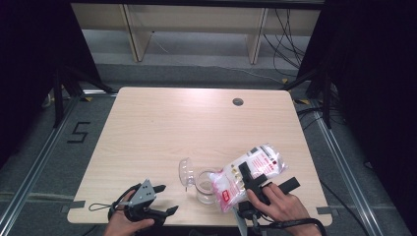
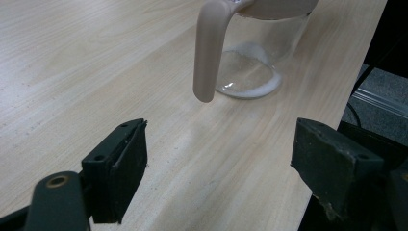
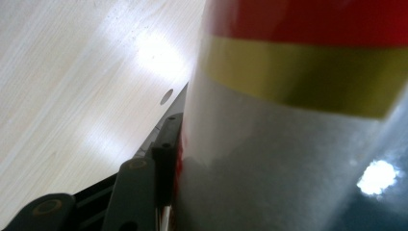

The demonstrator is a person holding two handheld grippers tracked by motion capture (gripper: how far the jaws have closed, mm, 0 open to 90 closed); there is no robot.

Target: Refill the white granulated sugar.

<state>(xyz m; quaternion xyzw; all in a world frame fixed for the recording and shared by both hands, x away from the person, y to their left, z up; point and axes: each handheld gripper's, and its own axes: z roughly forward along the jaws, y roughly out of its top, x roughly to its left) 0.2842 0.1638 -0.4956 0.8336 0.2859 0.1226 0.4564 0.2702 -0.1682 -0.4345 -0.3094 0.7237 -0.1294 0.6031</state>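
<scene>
A light wooden table [image 1: 162, 123] has a dark round hole [image 1: 238, 102] near its far right corner; cables [image 1: 287, 34] trail beyond.

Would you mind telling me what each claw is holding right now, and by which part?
The right claw grips the plastic bag across its middle. The left claw is open and holds nothing.

The high view looks forward and down from above the person's side, taking in the whole bench [image 1: 162, 123] from some way off. The left gripper view rides low and close over the bench [image 2: 72, 62], looking along its own fingers [image 2: 120, 168] toward the clear jar [image 2: 255, 62], which the high view shares [image 1: 205, 186]. The right gripper view sits pressed against the bag [image 3: 298, 134], also seen from above [image 1: 248, 174].
</scene>
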